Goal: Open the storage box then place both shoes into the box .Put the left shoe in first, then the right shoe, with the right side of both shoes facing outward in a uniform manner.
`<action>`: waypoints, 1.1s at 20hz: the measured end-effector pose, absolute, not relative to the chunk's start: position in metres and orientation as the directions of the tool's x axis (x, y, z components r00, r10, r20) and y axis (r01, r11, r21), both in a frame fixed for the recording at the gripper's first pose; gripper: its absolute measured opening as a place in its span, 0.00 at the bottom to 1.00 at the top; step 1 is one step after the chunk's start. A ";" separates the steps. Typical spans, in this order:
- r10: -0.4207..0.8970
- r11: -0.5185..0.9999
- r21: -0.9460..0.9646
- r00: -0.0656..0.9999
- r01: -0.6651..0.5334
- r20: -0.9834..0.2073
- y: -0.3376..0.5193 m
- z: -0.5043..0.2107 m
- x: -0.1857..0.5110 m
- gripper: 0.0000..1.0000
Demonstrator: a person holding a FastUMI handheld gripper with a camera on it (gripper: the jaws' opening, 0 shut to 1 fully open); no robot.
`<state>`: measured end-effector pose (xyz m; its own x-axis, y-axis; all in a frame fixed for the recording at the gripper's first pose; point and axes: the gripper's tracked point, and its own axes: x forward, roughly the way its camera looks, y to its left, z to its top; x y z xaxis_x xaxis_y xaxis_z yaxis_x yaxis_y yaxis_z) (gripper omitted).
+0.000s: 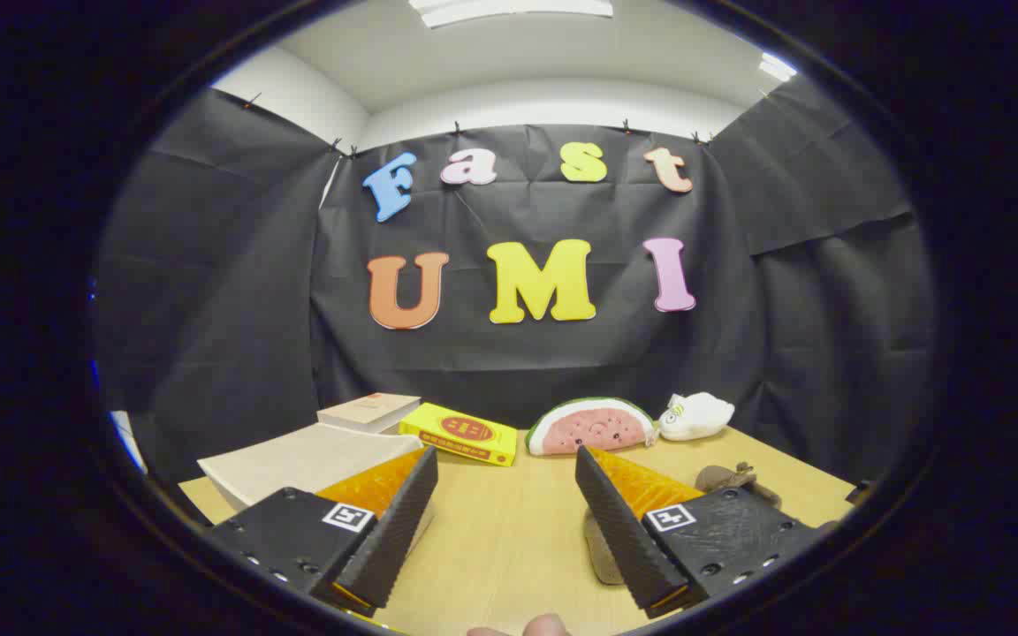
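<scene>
Tongs (pixel 505 521) hang wide apart over the tabletop (pixel 509 539), holding nothing. The box (pixel 306 459), pale and flat with its lid down, lies to the left, just past the left finger. One shoe (pixel 602 552) peeks out under the right finger, and another brown shoe (pixel 734 480) lies just beyond that finger. The lid comes first, I think. Swing left, come in low at the near lid edge, and lift slowly so the box does not slide into the yellow book (pixel 460 433) behind it.

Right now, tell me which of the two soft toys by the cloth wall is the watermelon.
The red half-round toy with a green rim, beyond the open jaws; the white plush beside it is plain.
</scene>
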<state>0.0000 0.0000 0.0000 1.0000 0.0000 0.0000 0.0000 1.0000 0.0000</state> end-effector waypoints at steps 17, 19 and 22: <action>0.049 0.999 0.003 0.999 -0.049 0.014 0.021 -0.006 0.009 0.95; 0.064 0.998 0.015 0.998 -0.064 0.010 0.024 -0.006 0.011 0.95; 0.070 0.997 0.026 0.997 -0.070 0.007 0.026 -0.008 0.015 0.94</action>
